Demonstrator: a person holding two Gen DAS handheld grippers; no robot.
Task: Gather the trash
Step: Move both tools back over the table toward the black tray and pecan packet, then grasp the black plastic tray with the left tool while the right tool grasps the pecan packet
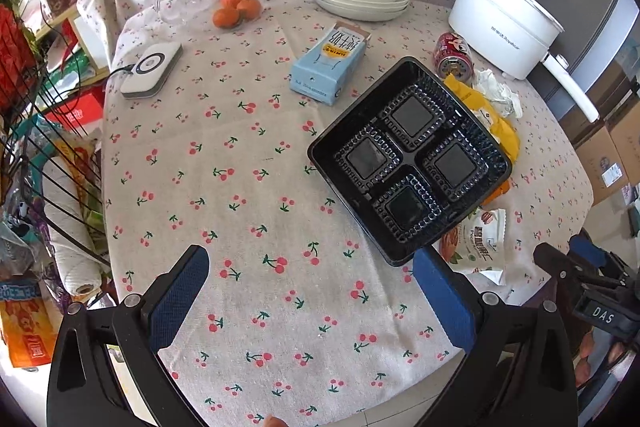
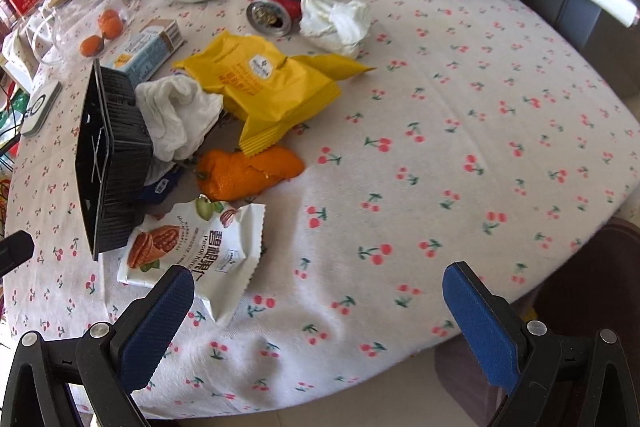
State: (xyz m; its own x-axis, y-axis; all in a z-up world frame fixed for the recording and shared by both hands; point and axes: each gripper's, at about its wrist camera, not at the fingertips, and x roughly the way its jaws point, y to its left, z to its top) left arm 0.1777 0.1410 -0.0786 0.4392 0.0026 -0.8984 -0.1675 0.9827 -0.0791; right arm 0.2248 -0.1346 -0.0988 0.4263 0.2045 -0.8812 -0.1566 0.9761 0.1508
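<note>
Both hand-held grippers spread wide, empty: left gripper (image 1: 312, 303), right gripper (image 2: 320, 319). Black four-cell plastic tray (image 1: 408, 163) tilted on edge against trash heap on cherry-print tablecloth (image 2: 460, 167): yellow foil pouch (image 2: 260, 83), crumpled white tissue (image 2: 180, 115), orange peel (image 2: 248, 173), white pecan snack packet (image 2: 200, 251), red drink can (image 2: 280, 3).

Trash and tableware, counted

One black tray (image 1: 408, 163), one can (image 2: 280, 1), one milk carton (image 1: 328, 67), two snack bags, three oranges (image 1: 234, 9).
</note>
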